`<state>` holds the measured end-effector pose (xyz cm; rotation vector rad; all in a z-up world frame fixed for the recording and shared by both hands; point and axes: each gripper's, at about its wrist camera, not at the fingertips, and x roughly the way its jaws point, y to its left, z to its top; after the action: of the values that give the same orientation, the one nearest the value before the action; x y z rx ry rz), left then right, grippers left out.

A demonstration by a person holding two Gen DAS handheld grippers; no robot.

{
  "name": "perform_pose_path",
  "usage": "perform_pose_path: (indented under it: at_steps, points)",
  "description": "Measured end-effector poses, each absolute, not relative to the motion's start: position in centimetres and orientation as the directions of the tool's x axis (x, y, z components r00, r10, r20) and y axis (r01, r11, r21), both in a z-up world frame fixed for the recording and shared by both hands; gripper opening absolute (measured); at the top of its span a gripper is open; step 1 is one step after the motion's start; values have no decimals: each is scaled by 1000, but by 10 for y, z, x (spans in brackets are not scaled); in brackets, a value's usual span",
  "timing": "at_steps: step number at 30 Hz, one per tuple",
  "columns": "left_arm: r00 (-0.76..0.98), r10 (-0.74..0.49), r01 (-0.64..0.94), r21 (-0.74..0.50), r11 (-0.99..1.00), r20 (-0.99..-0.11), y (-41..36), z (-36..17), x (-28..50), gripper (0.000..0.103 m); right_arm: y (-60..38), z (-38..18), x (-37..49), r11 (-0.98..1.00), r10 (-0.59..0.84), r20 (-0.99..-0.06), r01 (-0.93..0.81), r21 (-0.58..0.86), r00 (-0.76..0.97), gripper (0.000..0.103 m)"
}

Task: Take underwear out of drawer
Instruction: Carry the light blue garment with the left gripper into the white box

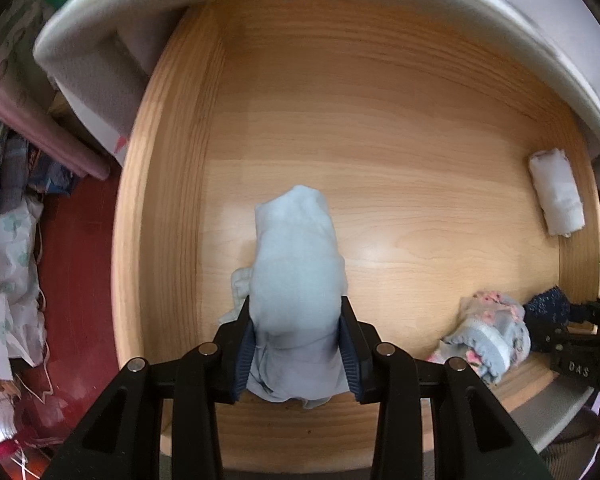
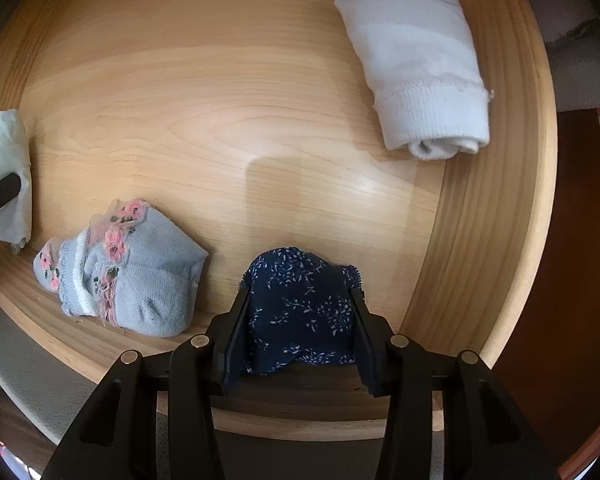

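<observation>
A light wooden drawer (image 1: 380, 120) lies open below both grippers. My left gripper (image 1: 296, 312) is shut on a pale blue folded underwear (image 1: 296, 264), which bulges up between the pads. The right wrist view has my right gripper (image 2: 300, 304) shut on a navy underwear with a small white print (image 2: 300, 300). The same navy piece and the right gripper (image 1: 572, 320) show at the right edge of the left wrist view. The pale blue piece (image 2: 8, 176) with a left finger shows at the far left of the right wrist view.
A grey piece with pink lace trim (image 2: 128, 276) lies on the drawer floor near the front, between the two grippers. A white rolled piece (image 2: 420, 68) sits by the right wall (image 2: 492, 200). A white padded edge (image 1: 100, 8) borders the drawer's back. Clutter lies on the red floor (image 1: 76, 280) at left.
</observation>
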<state>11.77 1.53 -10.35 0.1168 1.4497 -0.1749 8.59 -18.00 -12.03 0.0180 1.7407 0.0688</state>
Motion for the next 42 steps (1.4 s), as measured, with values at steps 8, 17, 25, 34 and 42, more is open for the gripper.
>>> perform_pose_path:
  at_steps: [8,17,25,34,42]
  points:
    - [187,-32,237,13,971,-982,18,-53,106,37,-176,-122,79,998,57,-984,-30,63,-170,42]
    - [352,-78,249,13,968,-933,34,68,101,38,-179,-120,78,997,66,-984,-33,72,-165,42]
    - [547,-110,284,60,957,-830,15,203,126,38,-182,-118,77,996,74,-984,-36,81,-161,42]
    - [620,-139,332,98,938,-772,-42,251,197,38,-184,-116,75,996,76,-985,-33,82,-158,42]
    - [516,-92,327,97,940,-852,-79,174,263,38,-185,-115,73,996,79,-984,-32,85,-157,43]
